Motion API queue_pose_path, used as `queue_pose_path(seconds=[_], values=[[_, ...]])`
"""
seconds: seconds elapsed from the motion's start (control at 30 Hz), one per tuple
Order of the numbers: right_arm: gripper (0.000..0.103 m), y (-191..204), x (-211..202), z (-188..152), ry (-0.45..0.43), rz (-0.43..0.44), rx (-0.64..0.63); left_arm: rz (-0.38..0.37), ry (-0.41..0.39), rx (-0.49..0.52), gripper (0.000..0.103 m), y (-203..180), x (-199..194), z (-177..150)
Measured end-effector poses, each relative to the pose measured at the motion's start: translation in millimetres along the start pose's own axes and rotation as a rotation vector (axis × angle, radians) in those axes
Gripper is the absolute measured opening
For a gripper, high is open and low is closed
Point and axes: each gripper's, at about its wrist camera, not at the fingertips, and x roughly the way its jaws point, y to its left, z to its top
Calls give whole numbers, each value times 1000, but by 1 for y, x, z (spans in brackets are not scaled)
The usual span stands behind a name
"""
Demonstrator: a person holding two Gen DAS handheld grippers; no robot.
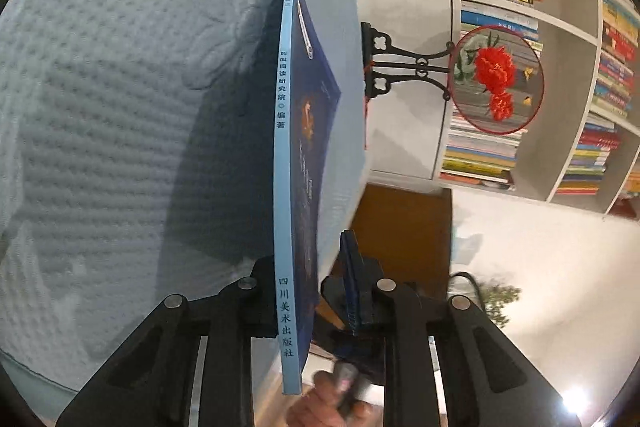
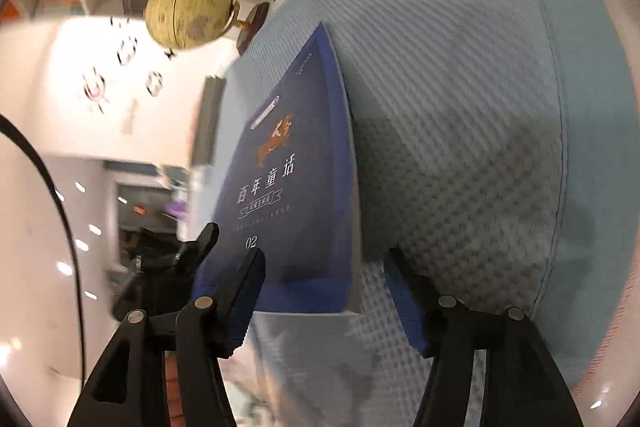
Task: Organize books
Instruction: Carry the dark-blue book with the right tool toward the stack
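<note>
Left gripper (image 1: 316, 291) clamps the blue book (image 1: 288, 155) at its near end, spine running toward 12 o'clock over the quilted bed (image 1: 120, 107). Right gripper (image 2: 324, 291), jaws apart, flanks the book's (image 2: 288, 179) near corner without pressing it.

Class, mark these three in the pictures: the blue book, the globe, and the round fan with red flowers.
blue book (image 2: 288, 187): right wrist view, on its front cover.
globe (image 2: 188, 11): right wrist view, on the sphere.
round fan (image 1: 496, 79): left wrist view, on the red flower.
</note>
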Motion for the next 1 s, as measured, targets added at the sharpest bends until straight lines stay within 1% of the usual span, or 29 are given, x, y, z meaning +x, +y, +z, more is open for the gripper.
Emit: queue_pose_path(seconds=[0.13,0.17,0.2,0.23,0.3,0.33,0.37,0.4,0.5,0.6,0.67,0.73,0.77,0.87,0.9,1.0], values=[[60,0,7,13,11,79,15,-10,20,-30,19,-3,3,1],[58,2,10,17,14,84,9,-4,24,-33,19,-3,3,2],[53,8,15,22,7,78,-6,24,26,-32,19,-2,5,3],[48,12,19,26,4,63,-18,59,19,-23,19,-2,4,4],[39,25,28,30,-5,-15,-77,167,-3,21,19,-7,4,7],[32,29,31,33,-8,-32,-98,225,-11,43,19,-9,3,7],[29,33,32,31,-11,-39,-125,284,-22,71,23,-12,2,7],[29,37,31,29,-13,-36,-143,371,-41,124,29,-18,1,7],[29,45,32,20,-19,-65,-192,486,-65,203,34,-27,1,3],[29,57,35,13,-37,-128,-258,542,-82,251,37,-32,2,-1],[29,62,34,10,-51,-137,-274,564,-90,261,39,-33,2,-2],[29,70,33,7,-69,-150,-301,573,-98,276,39,-36,2,-4],[29,76,34,4,-79,-178,-334,579,-101,288,39,-36,1,-5],[29,90,40,-6,-93,-245,-419,641,-128,376,39,-45,-2,-12],[29,92,40,-9,-100,-254,-435,664,-144,417,39,-50,-4,-15],[29,100,39,-17,-137,-276,-472,677,-175,488,39,-59,-11,-21]])
